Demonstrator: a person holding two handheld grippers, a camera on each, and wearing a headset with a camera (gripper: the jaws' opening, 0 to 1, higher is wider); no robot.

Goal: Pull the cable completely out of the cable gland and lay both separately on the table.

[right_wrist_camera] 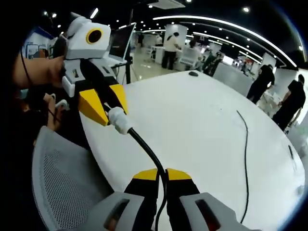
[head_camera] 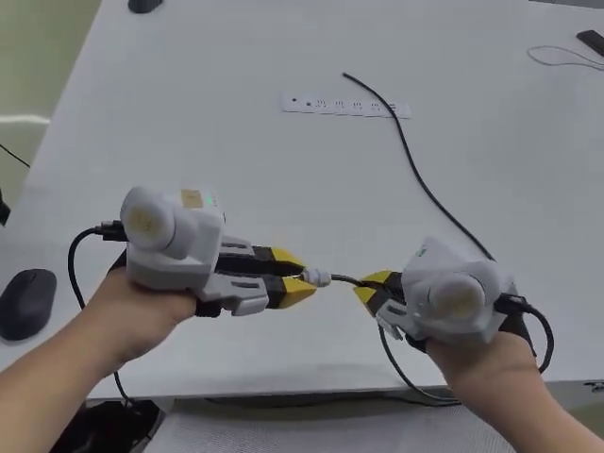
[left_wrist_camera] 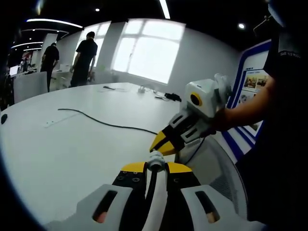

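A small white cable gland (head_camera: 316,277) is pinched between the yellow jaw tips of my left gripper (head_camera: 300,278), which is shut on it just above the table's near edge. A black cable (head_camera: 344,279) comes out of the gland and runs a short way right into my right gripper (head_camera: 366,288), shut on it. In the left gripper view the gland (left_wrist_camera: 155,159) sits between the left gripper's (left_wrist_camera: 156,167) tips, with the right gripper (left_wrist_camera: 162,143) close ahead. The right gripper view shows the cable (right_wrist_camera: 144,147) stretching from the right gripper (right_wrist_camera: 162,174) to the gland (right_wrist_camera: 119,120).
A long black cable (head_camera: 415,175) lies across the white table (head_camera: 189,142) and passes behind my right gripper. A white power strip (head_camera: 344,106) lies at the back, a dark mouse (head_camera: 26,302) at the left edge. People stand in the room beyond.
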